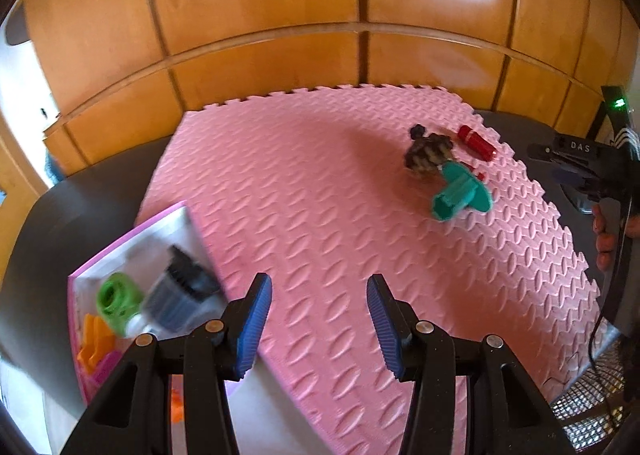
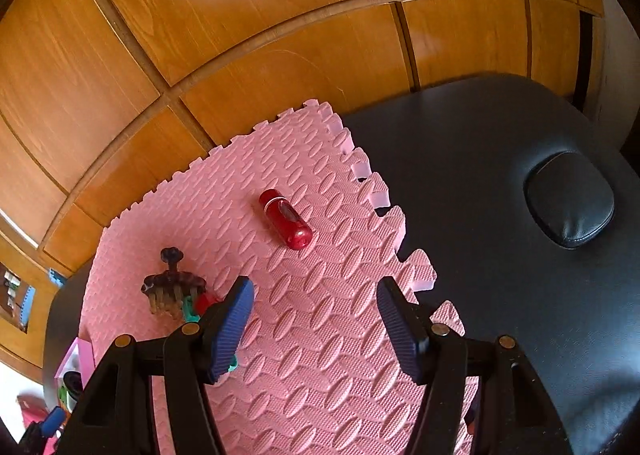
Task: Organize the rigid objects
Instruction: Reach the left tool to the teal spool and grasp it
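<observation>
**Both grippers empty above the pink mat**

The left gripper (image 1: pixel 319 325) is seen with its blue pads parted and nothing between them, held over the near part of the pink interlocking foam mat (image 1: pixel 304 191). The right gripper (image 2: pixel 316 329) is likewise parted, somewhat wider, with only bare mat between its pads.

On the mat's far right portion three things are grouped: a glossy red cylindrical bottle (image 2: pixel 286 219) lying on its side, a dark brown toothed hair claw clip (image 2: pixel 172 287), and a teal plastic flanged piece (image 1: pixel 460 195) lying just beside the clip. A small red item by the teal piece is too hidden to identify.

A pink-rimmed open box (image 1: pixel 132 243) stands at the mat's left edge, holding a green plastic ring (image 1: pixel 118 301), a blurred dark grey ribbed cylinder (image 1: pixel 180 293), possibly a cap, and orange plastic pieces (image 1: pixel 94 339). The mat is laid on a black padded worktop (image 2: pixel 480 159).
</observation>
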Demonstrator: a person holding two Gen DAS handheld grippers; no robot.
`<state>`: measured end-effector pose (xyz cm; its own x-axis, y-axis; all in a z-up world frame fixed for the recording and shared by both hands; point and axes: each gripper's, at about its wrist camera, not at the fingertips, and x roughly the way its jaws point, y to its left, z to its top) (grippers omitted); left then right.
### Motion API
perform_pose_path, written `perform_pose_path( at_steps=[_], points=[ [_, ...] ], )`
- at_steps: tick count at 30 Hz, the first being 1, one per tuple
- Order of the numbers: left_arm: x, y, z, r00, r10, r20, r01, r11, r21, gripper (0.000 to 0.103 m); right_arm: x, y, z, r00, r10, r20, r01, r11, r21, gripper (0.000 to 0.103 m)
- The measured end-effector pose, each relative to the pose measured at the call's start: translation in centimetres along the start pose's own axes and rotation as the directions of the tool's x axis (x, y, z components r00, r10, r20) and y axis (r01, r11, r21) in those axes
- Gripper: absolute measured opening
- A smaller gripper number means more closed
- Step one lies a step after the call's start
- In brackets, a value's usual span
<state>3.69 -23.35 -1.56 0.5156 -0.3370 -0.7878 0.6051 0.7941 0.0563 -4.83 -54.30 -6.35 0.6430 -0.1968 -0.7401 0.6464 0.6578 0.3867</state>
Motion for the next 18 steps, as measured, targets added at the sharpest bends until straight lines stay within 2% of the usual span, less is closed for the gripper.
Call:
perform_pose_path(
  at_steps=[6,12,15,16,18],
  points=[
    [1.7,-3.0,1.3,0.998,-0.062,-0.032,0.063,0.997,0.042,0.05,-0.1,-0.9,0.2,1.0,-0.009,-0.007,0.009,0.999,0.046,0.064],
    [3.7,-6.0,2.6,0.992,-0.117,-0.053,0.12,0.99,0.069,0.05,-0.1,-1.3,0.3,1.0,0.013,-0.014,-0.012,0.998,0.067,0.064],
    [4.8,-7.5,3.5,0.989,-0.134,-0.058,0.14,0.984,0.112,0.051,-0.1,-1.1,0.4,1.0,0.025,-0.019,-0.023,0.998,0.067,0.064],
    [5.5,-8.2,3.9,0.987,-0.145,-0.068,0.152,0.98,0.128,0.053,-0.1,-1.1,0.4,0.999,0.029,-0.02,-0.027,0.997,0.065,0.064],
    [6.5,-9.0,4.6,0.985,-0.156,-0.077,0.166,0.976,0.139,0.063,-0.1,-1.0,0.4,0.999,0.036,-0.024,-0.035,0.997,0.064,0.064]
  ],
)
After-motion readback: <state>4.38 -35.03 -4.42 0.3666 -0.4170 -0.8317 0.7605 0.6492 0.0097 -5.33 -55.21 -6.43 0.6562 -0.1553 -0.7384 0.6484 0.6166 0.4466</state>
